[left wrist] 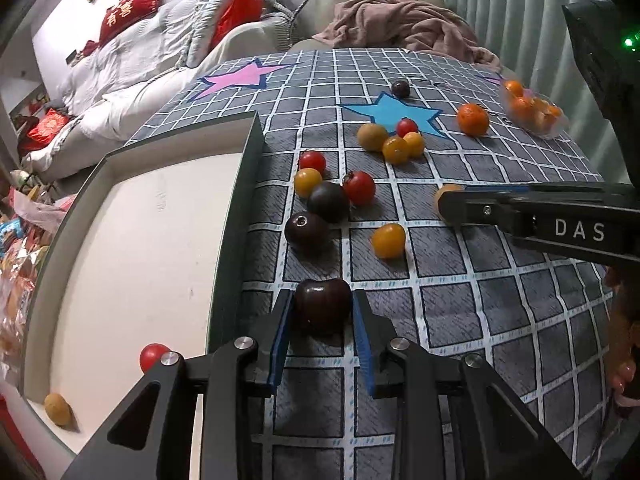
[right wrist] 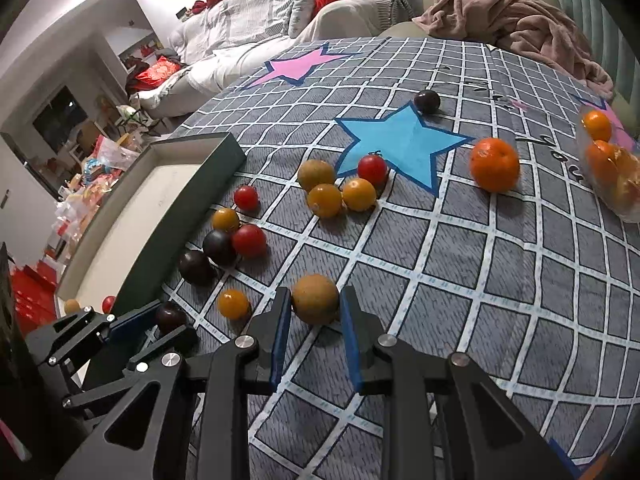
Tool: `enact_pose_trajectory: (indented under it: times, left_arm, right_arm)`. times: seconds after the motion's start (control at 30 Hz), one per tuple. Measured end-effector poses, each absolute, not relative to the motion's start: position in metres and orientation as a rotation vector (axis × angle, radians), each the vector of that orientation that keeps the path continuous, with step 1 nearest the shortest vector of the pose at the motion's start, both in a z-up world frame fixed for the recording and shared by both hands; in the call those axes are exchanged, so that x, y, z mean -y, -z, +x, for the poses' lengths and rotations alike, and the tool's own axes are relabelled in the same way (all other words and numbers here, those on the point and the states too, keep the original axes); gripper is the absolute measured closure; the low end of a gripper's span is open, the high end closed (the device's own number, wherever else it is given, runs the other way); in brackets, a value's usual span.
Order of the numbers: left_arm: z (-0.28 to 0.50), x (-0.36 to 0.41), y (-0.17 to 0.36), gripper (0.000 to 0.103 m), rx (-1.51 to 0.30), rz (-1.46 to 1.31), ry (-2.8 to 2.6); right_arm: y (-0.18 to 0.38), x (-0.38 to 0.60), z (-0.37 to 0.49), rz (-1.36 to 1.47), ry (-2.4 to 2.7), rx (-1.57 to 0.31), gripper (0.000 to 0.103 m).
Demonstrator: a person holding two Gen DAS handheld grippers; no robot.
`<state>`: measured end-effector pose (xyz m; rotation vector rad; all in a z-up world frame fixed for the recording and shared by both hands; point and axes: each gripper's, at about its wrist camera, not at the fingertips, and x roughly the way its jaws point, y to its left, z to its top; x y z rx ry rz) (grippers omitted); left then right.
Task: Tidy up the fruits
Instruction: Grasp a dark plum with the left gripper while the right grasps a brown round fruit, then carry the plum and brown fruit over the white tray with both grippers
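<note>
My left gripper point(left wrist: 322, 306) is shut on a dark purple tomato point(left wrist: 322, 304) on the checked cloth, just right of the box wall. My right gripper point(right wrist: 314, 304) is shut on a brown round fruit point(right wrist: 315, 298), also low on the cloth. The right gripper also shows in the left wrist view point(left wrist: 450, 204), and the left one in the right wrist view point(right wrist: 168, 318). Several red, yellow and dark tomatoes point(left wrist: 332, 196) lie loose between the box and the blue star. An orange point(right wrist: 494, 164) sits further right. The box point(left wrist: 236, 216) holds a red tomato point(left wrist: 152, 356) and a brown fruit point(left wrist: 58, 408).
A clear plastic bag of oranges point(right wrist: 608, 168) lies at the cloth's right edge. A lone dark tomato point(right wrist: 427, 101) sits beyond the blue star. A pink blanket point(right wrist: 516, 20) is heaped at the far edge. A sofa with red cushions point(left wrist: 132, 4) and floor clutter lie left.
</note>
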<state>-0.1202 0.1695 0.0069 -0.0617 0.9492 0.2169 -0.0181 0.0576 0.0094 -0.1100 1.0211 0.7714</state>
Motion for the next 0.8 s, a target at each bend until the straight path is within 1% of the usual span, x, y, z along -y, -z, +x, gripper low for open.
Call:
enact_pose_trajectory:
  times: [0.27,0.5,0.8]
  left_arm:
    - [-0.117,-0.168,-0.007,0.072,-0.956,-0.064,-0.217]
    - [-0.121,-0.17,-0.008,0.073,-0.958,-0.082,-0.194]
    - [-0.132,-0.159,-0.029,0.073,-0.912,-0.111,-0.141]
  right_arm:
    - [-0.001,-0.064,-0.015,-0.094,-0.773,-1.037,0.076]
    - [-0.008,-0.049,-0.022,-0.034,-0.773,-1.026,0.076]
    - [-0.023,-0.028,-0.042,-0.012,-0.766,-1.014,0.076]
